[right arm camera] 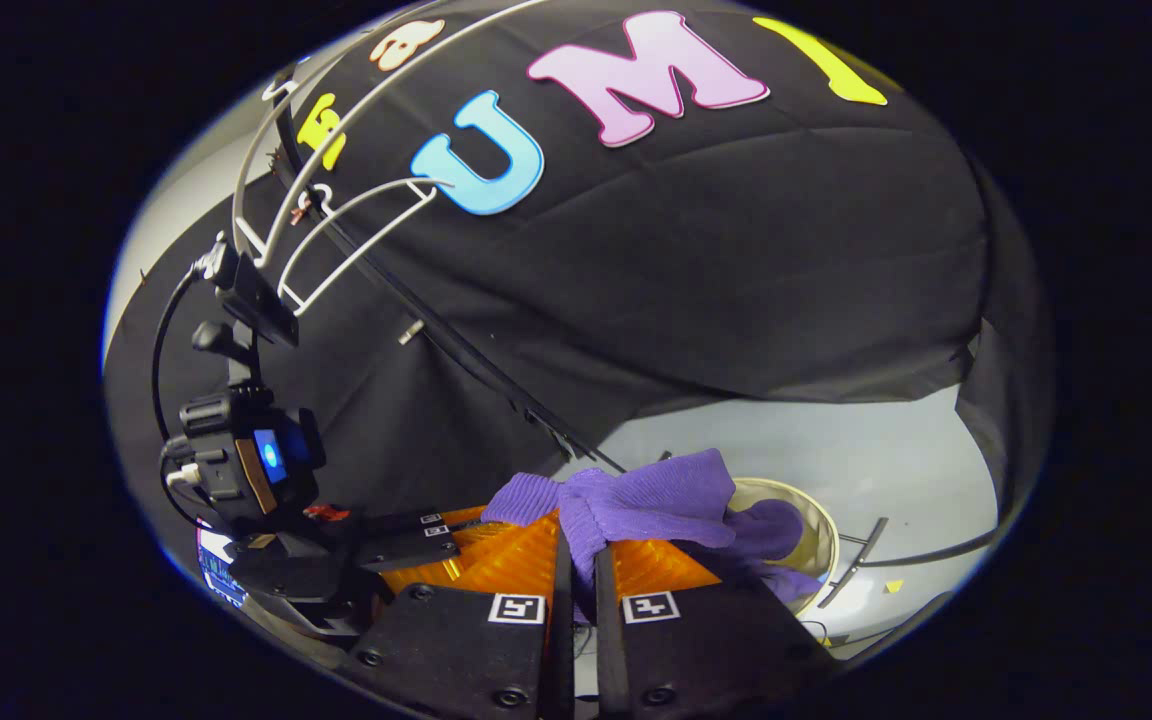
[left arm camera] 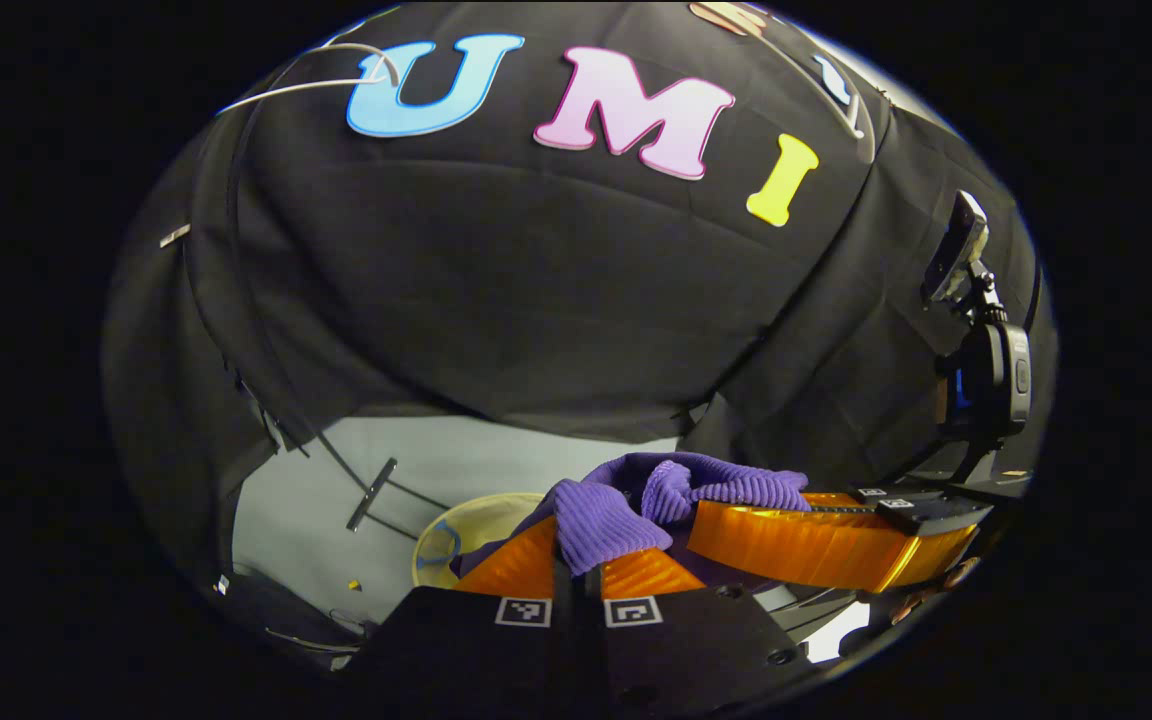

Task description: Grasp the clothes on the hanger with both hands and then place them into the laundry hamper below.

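A purple knitted garment (left arm camera: 626, 505) is bunched up and held between both grippers above the floor. In the left gripper view, my left gripper (left arm camera: 576, 565) is shut on a fold of it, and my right gripper (left arm camera: 836, 540) grips it just to the right. In the right gripper view, my right gripper (right arm camera: 576, 570) pinches the purple garment (right arm camera: 636, 505), with my left gripper (right arm camera: 426, 535) close on the left. The cream round laundry hamper (left arm camera: 456, 530) stands on the floor below and beyond the cloth, partly hidden by it. The hamper's rim (right arm camera: 821, 535) shows right of the garment. The white wire hanger (right arm camera: 356, 225) hangs bare higher up.
A grey floor (left arm camera: 496, 460) meets the black cloth wall behind the hamper. A thin dark rack pole (right arm camera: 456, 350) slants down to the floor, and a short metal bar (left arm camera: 373, 493) lies near the hamper. The hanger's wire (left arm camera: 306, 88) shows at upper left.
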`<state>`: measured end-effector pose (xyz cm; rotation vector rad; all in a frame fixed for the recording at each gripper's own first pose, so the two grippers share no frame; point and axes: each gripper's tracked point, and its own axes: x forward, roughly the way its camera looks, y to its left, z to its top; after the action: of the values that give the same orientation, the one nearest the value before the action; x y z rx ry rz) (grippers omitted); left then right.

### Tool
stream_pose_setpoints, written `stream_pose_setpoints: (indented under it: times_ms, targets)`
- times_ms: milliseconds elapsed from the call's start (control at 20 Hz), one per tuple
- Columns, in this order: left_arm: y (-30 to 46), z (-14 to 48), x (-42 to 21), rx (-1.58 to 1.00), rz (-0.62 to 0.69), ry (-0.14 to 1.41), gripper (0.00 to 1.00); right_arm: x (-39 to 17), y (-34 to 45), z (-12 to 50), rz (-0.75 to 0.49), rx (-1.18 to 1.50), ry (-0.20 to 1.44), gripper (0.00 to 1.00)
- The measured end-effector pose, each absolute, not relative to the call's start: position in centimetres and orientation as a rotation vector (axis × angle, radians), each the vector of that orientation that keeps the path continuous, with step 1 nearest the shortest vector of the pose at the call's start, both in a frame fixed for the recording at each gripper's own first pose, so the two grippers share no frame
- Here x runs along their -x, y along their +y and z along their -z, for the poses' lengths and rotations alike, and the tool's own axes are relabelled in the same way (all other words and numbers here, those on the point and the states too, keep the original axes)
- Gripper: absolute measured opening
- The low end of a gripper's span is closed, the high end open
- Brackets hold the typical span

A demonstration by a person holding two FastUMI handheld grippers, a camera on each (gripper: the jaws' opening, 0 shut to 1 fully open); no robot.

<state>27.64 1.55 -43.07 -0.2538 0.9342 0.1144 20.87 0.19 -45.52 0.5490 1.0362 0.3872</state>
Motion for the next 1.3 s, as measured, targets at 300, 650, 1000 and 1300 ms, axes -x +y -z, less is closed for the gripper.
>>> stream_pose_setpoints:
  times_ms: [300,650,1000,1300]
  targets:
    - [2.1,45.7,-26.3,0.393,-0.196,1.092,0.05,-18.1,-0.1,49.0,-0.348,-0.474,1.188,0.14]
    - [1.6,46.5,-24.9,0.413,-0.227,1.178,0.05,-16.7,-0.1,50.9,-0.334,-0.389,1.285,0.14]
    - [1.0,46.9,-25.6,0.422,-0.243,1.21,0.09,-16.3,-0.8,51.4,-0.287,-0.346,1.323,0.51]
    - [2.3,46.9,-25.0,0.389,-0.278,1.204,0.86,-17.4,-1.8,50.9,-0.244,-0.36,1.278,0.91]
